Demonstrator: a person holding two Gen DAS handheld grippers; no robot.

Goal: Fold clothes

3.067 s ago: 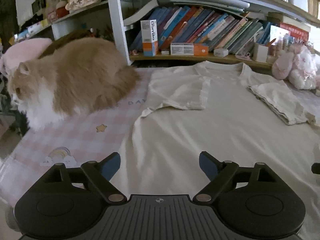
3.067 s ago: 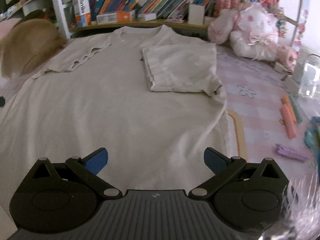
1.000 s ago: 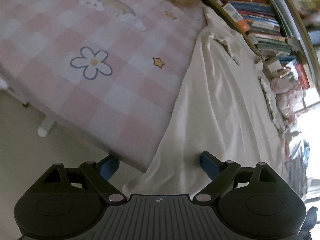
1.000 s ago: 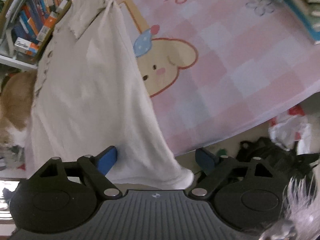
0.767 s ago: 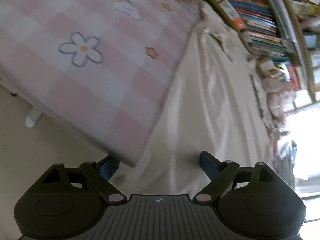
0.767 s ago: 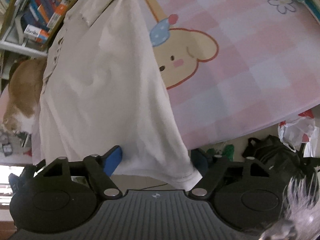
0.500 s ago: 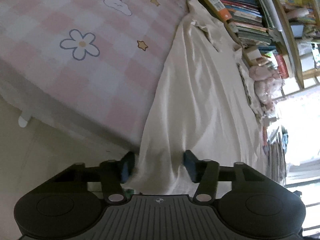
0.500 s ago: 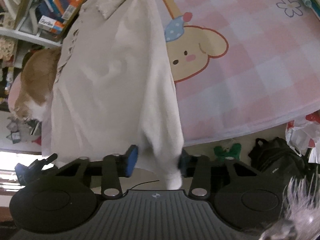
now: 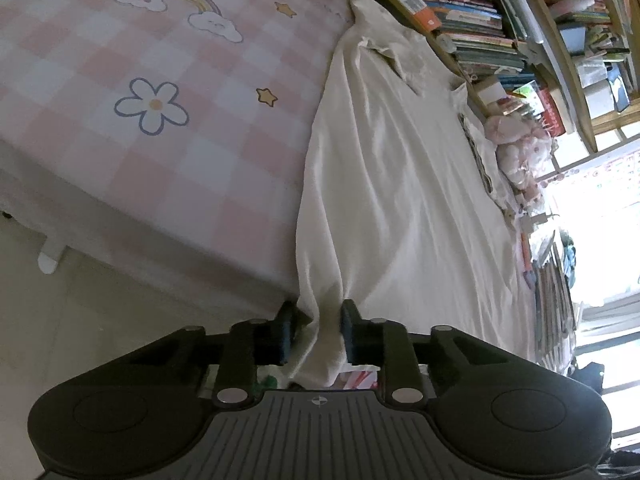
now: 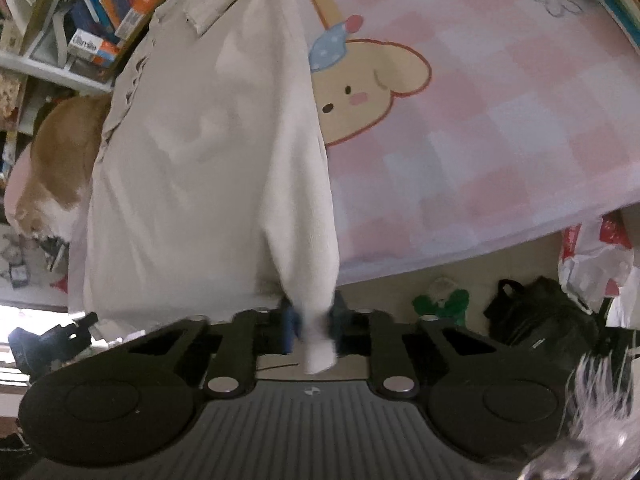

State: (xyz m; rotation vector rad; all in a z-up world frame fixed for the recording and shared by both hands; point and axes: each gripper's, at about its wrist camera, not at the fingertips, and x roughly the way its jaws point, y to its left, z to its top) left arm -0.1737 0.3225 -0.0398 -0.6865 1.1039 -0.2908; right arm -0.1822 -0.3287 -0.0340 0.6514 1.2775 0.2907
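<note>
Lying spread along the bed [image 9: 168, 168], collar end toward the bookshelf [image 9: 472, 28], hem hanging over the near edge: a cream shirt [image 9: 400, 184]. Pinching one bunched hem corner between closed jaws: the left gripper [image 9: 316, 332]. Clamping the other hem corner, cloth drooping out below the pads: the right gripper [image 10: 312, 322]. Crouching at the far edge beside the shirt: a cat [image 10: 60, 160].
</note>
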